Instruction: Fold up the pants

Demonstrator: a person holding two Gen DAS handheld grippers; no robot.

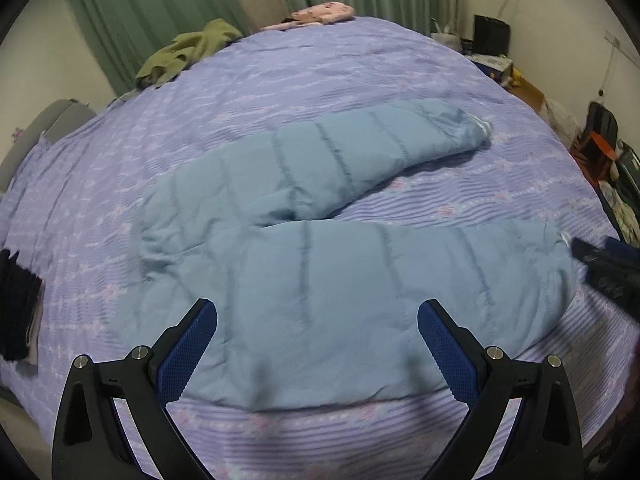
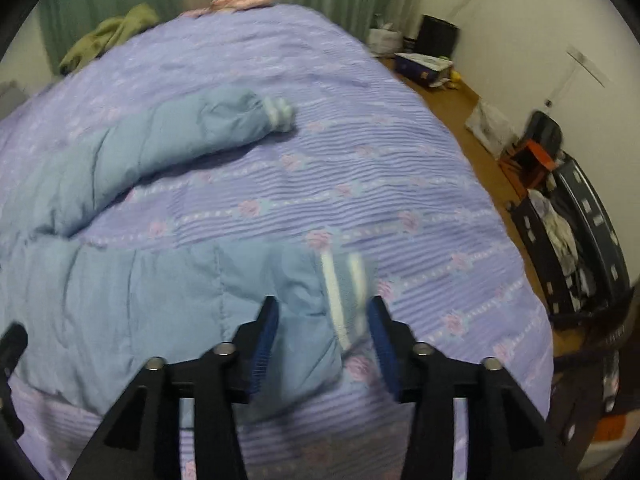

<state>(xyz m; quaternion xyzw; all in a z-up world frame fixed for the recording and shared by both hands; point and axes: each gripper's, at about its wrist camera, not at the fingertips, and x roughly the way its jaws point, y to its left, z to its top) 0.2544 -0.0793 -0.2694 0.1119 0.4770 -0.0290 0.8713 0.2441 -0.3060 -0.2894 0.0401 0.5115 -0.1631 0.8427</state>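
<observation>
Quilted light blue pants [image 1: 320, 248] lie spread on the purple bedspread [image 1: 320, 72], legs pointing right in a V. My left gripper [image 1: 316, 320] is open above the near leg's middle, touching nothing. My right gripper [image 2: 322, 312] is open with its jaws on either side of the near leg's striped cuff [image 2: 344, 292]. The far leg [image 2: 160, 136] ends in its own cuff [image 2: 280, 114]. The right gripper also shows at the right edge of the left wrist view [image 1: 608, 268].
A green garment [image 1: 188, 48] and a pink item [image 1: 320, 14] lie at the bed's far side. A dark cloth [image 1: 18, 304] sits at the left edge. The floor to the right holds boxes [image 2: 424, 66], a chair [image 2: 536, 148] and an open suitcase [image 2: 572, 248].
</observation>
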